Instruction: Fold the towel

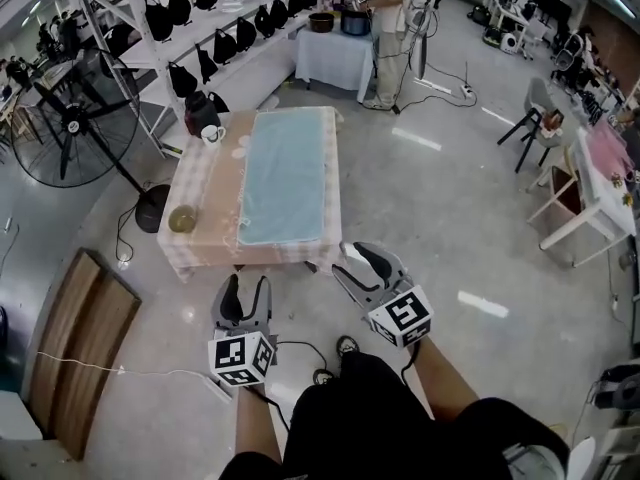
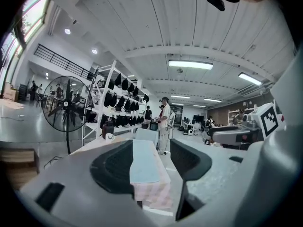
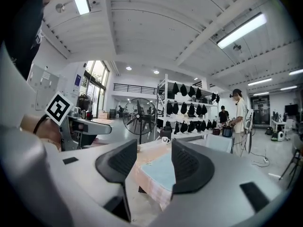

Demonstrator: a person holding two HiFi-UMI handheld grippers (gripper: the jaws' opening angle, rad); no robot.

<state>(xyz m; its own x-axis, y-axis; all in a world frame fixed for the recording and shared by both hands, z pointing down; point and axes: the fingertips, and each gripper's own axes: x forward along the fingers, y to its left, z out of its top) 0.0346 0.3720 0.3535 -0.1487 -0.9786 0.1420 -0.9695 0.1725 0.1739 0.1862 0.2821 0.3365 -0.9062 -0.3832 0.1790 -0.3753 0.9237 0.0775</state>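
The pale-blue towel [image 1: 285, 175] is spread flat on the table [image 1: 200, 203] at 12 o'clock. The left gripper [image 1: 247, 286] and right gripper [image 1: 345, 261] are held short of it, jaws apart, nothing gripped.

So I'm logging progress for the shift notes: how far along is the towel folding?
Done: nothing; the towel lies spread flat on the table, no fold in it. In hand: nothing; the left tongs and right tongs are open and empty, short of the table's near edge. Left: reach the towel, grip an edge and make every fold.
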